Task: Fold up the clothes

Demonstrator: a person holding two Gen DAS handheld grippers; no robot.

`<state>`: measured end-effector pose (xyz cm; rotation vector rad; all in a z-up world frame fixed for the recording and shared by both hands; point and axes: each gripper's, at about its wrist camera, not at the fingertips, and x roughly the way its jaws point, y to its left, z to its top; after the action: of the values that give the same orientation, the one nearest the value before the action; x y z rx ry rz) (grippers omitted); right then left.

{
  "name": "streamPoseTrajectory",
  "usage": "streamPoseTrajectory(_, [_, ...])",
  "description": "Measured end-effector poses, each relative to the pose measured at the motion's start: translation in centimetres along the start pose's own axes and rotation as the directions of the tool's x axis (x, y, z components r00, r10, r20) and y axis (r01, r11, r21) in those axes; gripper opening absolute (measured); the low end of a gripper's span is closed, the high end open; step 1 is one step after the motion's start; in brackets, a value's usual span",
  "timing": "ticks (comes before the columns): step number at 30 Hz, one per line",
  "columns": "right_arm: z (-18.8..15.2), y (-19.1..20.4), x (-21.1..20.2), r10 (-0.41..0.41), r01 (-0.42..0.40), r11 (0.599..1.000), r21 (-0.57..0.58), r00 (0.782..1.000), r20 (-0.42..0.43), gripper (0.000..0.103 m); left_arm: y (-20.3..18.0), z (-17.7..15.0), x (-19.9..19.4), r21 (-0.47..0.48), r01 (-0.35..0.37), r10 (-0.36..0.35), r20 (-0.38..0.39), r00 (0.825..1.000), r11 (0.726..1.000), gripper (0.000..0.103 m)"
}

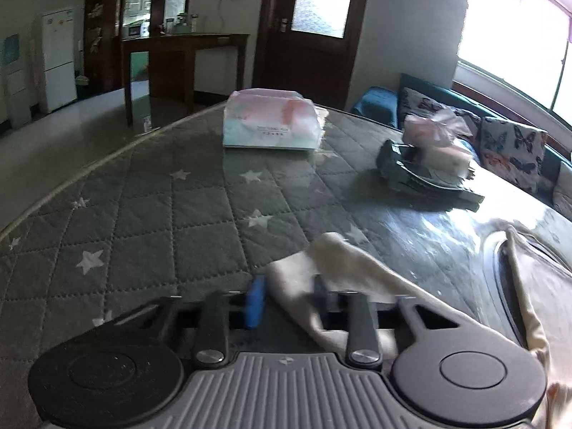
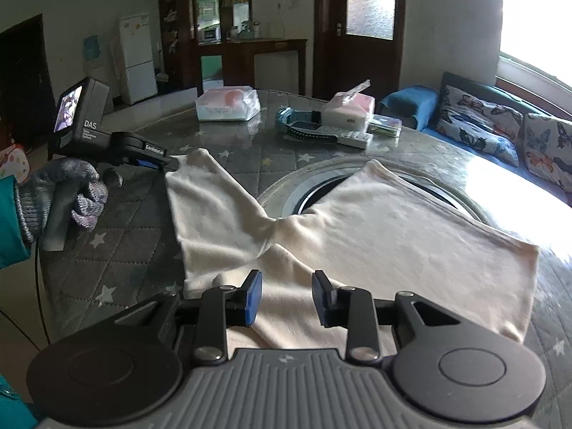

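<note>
A grey starred tablecloth [image 1: 150, 221] covers the table; a sofa [image 2: 500, 121] stands at two o'clock. The cream garment [image 2: 375, 236] lies spread there. The left gripper [image 1: 287, 296] pinches its sleeve; the right gripper [image 2: 286, 296] gapes, holding nothing. Only the right view shows the gloved hand [image 2: 68, 193].

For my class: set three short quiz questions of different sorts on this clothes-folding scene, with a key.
1. True or false: the left gripper has cloth of the cream garment between its fingers.
2. Multiple choice: where does the right gripper stand? A) over the garment's near edge, jaws apart; B) clamped on the tissue pack; C) off the table.
3. Fill in: the grey quilted table cover is printed with white ____.

Key: 1 true; 2 A; 3 stars.
</note>
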<state>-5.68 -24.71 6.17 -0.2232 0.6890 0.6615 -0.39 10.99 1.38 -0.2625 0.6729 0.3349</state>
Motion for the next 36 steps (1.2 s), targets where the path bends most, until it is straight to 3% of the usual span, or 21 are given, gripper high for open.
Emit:
streamPoseTrajectory(6, [-1.2, -1.5, -1.8, -0.041, 0.039, 0.997, 0.064, 0.999, 0.025, 0.030, -1.9, 0.1, -2.7, 0.022, 0.098, -0.099, 0.040, 0.994, 0.995, 0.006])
streamPoseTrajectory(9, [-1.8, -2.6, -2.5, -0.069, 0.066, 0.993, 0.102, 0.997, 0.031, 0.030, -4.5, 0.2, -5.4, 0.083, 0.201, -0.206, 0.070, 0.976, 0.976, 0.006])
streamPoseTrajectory(11, [-2.3, -3.4, -3.0, -0.087, 0.082, 0.988, 0.128, 0.996, 0.035, 0.030, -6.7, 0.1, -7.2, 0.142, 0.274, -0.287, 0.078, 0.955, 0.951, 0.006])
streamPoseTrajectory(14, [-3.0, -4.6, -3.9, -0.115, 0.106, 0.980, 0.169, 0.992, 0.046, 0.030, -10.0, -0.5, -9.7, 0.224, 0.381, -0.406, 0.073, 0.911, 0.897, 0.006])
streamPoseTrajectory(20, [-4.2, -7.1, -5.7, -0.149, 0.125, 0.954, 0.273, 0.986, 0.071, 0.030, -16.1, -3.2, -12.8, 0.361, 0.550, -0.582, -0.024, 0.813, 0.753, 0.006])
streamPoseTrajectory(25, [-5.0, -8.6, -6.1, -0.142, 0.111, 0.933, 0.343, 0.988, 0.065, 0.030, -19.6, -6.9, -13.4, 0.437, 0.610, -0.626, -0.127, 0.770, 0.661, 0.006])
streamPoseTrajectory(28, [-5.1, -8.7, -5.9, -0.142, 0.111, 0.929, 0.353, 0.988, 0.063, 0.030, -21.1, -9.3, -13.1, 0.485, 0.645, -0.629, -0.222, 0.745, 0.591, 0.007])
streamPoseTrajectory(31, [-5.2, -8.8, -5.6, -0.131, 0.101, 0.926, 0.365, 0.990, 0.058, 0.030, -21.7, -10.8, -13.4, 0.529, 0.635, -0.608, -0.254, 0.752, 0.563, 0.009])
streamPoseTrajectory(34, [-5.0, -8.5, -4.7, -0.104, 0.080, 0.927, 0.366, 0.994, 0.046, 0.030, -20.9, -10.9, -13.9, 0.537, 0.634, -0.615, -0.246, 0.749, 0.557, 0.011])
streamPoseTrajectory(36, [-4.8, -8.1, -3.9, -0.082, 0.065, 0.930, 0.363, 0.996, 0.031, 0.030, -19.7, -10.5, -14.3, 0.545, 0.614, -0.616, -0.211, 0.759, 0.570, 0.026])
